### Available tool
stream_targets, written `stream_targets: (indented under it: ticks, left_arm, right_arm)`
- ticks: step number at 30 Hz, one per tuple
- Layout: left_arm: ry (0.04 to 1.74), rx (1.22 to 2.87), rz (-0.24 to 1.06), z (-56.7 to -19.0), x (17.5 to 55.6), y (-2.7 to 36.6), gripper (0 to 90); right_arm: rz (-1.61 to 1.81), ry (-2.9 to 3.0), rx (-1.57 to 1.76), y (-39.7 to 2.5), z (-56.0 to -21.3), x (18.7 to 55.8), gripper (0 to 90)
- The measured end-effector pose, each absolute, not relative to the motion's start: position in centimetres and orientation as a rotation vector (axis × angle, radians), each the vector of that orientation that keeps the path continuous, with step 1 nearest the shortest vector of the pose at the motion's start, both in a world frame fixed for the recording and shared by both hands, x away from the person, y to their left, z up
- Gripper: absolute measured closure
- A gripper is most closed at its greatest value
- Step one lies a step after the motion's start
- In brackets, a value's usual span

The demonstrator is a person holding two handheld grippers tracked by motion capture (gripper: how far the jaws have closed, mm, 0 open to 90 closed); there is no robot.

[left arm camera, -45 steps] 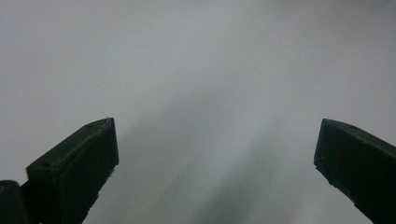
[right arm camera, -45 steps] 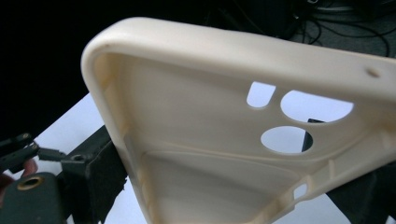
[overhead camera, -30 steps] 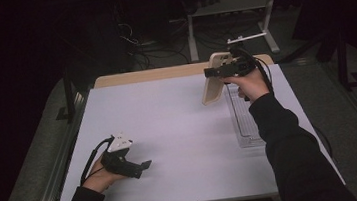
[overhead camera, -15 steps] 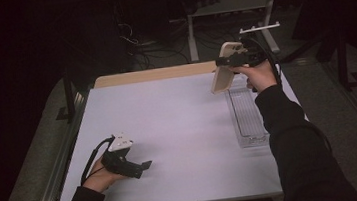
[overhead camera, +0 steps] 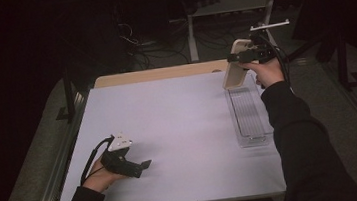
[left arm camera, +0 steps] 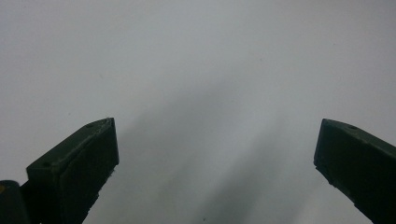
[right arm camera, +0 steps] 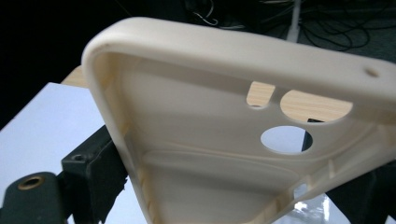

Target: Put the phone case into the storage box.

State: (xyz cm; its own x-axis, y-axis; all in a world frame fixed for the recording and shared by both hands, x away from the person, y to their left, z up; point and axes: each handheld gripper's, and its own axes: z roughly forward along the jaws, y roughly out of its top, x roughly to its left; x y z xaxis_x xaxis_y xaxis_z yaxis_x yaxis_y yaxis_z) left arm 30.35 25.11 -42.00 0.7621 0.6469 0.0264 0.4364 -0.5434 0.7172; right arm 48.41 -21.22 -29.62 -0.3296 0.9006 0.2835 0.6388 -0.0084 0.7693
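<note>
Phone case (overhead camera: pixel 232 69) clamped in right hand-held gripper (overhead camera: pixel 242 56) above white table (overhead camera: pixel 179 125); left hand-held gripper (overhead camera: pixel 143 165) apart.

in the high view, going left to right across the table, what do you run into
left tool, black, resting open near the front left of the white table → cream plastic phone case, held up by the right tool → clear plastic rectangular tray along the right edge
</note>
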Motion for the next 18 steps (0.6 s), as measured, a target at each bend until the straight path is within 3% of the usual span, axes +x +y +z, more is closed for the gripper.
stream_targets:
  ticks: [18]
  left_arm:
    - [0.807, 2.224, 0.379, -42.0, 30.3, 25.2, 0.0]
  right_arm:
    - [1.087, 1.952, 1.672, -21.9, -31.3, 49.8, 9.2]
